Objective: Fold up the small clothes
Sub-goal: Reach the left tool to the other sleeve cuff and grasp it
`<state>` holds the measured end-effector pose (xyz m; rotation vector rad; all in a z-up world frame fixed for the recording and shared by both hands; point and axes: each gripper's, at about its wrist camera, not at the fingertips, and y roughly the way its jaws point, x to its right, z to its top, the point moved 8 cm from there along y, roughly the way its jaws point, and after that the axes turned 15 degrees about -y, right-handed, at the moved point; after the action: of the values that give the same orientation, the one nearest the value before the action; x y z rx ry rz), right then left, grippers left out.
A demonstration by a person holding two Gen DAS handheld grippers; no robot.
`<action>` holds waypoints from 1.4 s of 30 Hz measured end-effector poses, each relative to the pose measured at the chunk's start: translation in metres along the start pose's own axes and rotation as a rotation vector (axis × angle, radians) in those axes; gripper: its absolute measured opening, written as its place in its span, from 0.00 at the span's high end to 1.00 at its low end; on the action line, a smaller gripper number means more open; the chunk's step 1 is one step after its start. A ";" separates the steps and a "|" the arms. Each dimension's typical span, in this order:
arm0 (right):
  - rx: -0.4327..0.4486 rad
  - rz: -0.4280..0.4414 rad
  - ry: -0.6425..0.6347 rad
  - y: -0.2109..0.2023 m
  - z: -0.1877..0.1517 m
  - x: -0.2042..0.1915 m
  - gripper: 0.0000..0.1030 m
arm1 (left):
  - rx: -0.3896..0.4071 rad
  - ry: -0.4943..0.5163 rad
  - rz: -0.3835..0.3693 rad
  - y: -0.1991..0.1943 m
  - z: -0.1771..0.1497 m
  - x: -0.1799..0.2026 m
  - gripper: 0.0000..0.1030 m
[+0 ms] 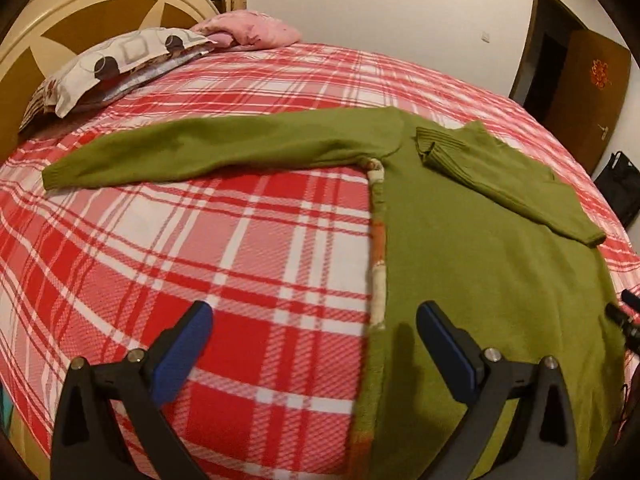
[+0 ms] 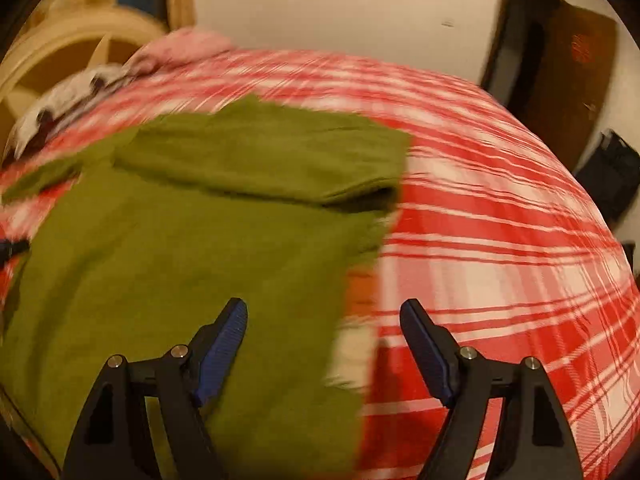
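A green sweater (image 1: 472,248) lies flat on a bed covered by a red-and-white plaid blanket (image 1: 200,248), its long axis running from the hem near the cameras up to the ribbed collar (image 1: 440,146) at the far end, toward the wall. In the left wrist view one sleeve (image 1: 208,152) stretches straight out to the left across the blanket, pointing at the pillows (image 1: 116,64) by the headboard (image 1: 52,20), while the other sleeve (image 1: 520,196) is folded in and lies diagonally over the body of the garment, cuff toward the right edge. A pale orange-and-cream lining strip (image 1: 378,248) shows along the sweater's left edge. The left gripper (image 1: 314,318) hovers with its fingers spread wide and nothing between them: the left finger is over bare blanket, the right finger over green knit, so the lined edge runs up between them. The right wrist view is smeared by motion blur, yet it shows what the other does not: the sweater's (image 2: 160,264) right edge and the plaid blanket (image 2: 500,280) beyond it, with the folded sleeve (image 2: 260,160) lying as a broad band across the upper body. The right gripper (image 2: 324,314) is likewise spread apart and empty, its left finger over the sweater, its right finger over the blanket, the garment's right edge between them. A dark doorway (image 1: 548,60) and a brown door (image 1: 588,80) stand at the far right.
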<state>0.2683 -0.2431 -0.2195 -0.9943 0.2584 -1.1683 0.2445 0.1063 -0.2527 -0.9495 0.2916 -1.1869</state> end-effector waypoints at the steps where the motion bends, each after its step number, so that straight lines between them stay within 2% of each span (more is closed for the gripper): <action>1: 0.009 0.003 -0.021 -0.001 0.002 -0.009 0.23 | 0.014 0.004 0.001 -0.003 0.003 -0.003 0.00; 4: 0.053 0.026 -0.060 -0.010 0.007 -0.031 0.23 | 0.055 -0.010 0.034 -0.011 0.015 -0.030 0.00; 12: 0.156 0.013 -0.178 -0.030 0.024 -0.070 0.23 | 0.148 -0.155 0.208 -0.016 0.072 -0.149 0.00; 17: 0.184 0.001 -0.240 -0.031 0.031 -0.089 0.23 | 0.181 -0.296 0.239 -0.011 0.110 -0.214 0.00; 20: 0.193 -0.007 -0.270 -0.032 0.033 -0.100 0.23 | 0.193 -0.382 0.233 -0.003 0.129 -0.241 0.04; 23: 0.204 -0.013 -0.298 -0.034 0.034 -0.108 0.23 | 0.186 -0.458 0.185 0.004 0.141 -0.254 0.10; 26: 0.210 -0.025 -0.329 -0.034 0.034 -0.115 0.23 | 0.174 -0.511 0.116 0.013 0.147 -0.255 0.19; 31: 0.198 -0.029 -0.369 -0.028 0.031 -0.125 0.23 | 0.117 -0.579 0.025 0.038 0.151 -0.250 0.23; 32: 0.197 -0.029 -0.376 -0.027 0.031 -0.127 0.23 | 0.128 -0.587 0.038 0.040 0.152 -0.252 0.30; 34: 0.199 -0.031 -0.386 -0.026 0.031 -0.131 0.23 | 0.151 -0.585 0.021 0.040 0.157 -0.251 0.57; 35: 0.197 -0.030 -0.395 -0.025 0.031 -0.134 0.23 | 0.133 -0.586 -0.017 0.043 0.158 -0.249 0.92; 36: 0.195 -0.031 -0.403 -0.025 0.030 -0.137 0.23 | 0.121 -0.599 -0.036 0.044 0.159 -0.249 0.90; 38: 0.197 -0.036 -0.417 -0.024 0.029 -0.141 0.23 | 0.149 -0.621 -0.055 0.038 0.161 -0.252 0.90; 42: 0.198 -0.035 -0.426 -0.022 0.027 -0.144 0.23 | 0.188 -0.606 -0.065 0.023 0.166 -0.246 0.90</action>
<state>0.2112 -0.1069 -0.2316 -1.0474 -0.2108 -0.9644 0.2710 0.4020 -0.2381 -1.1069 -0.3317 -0.9124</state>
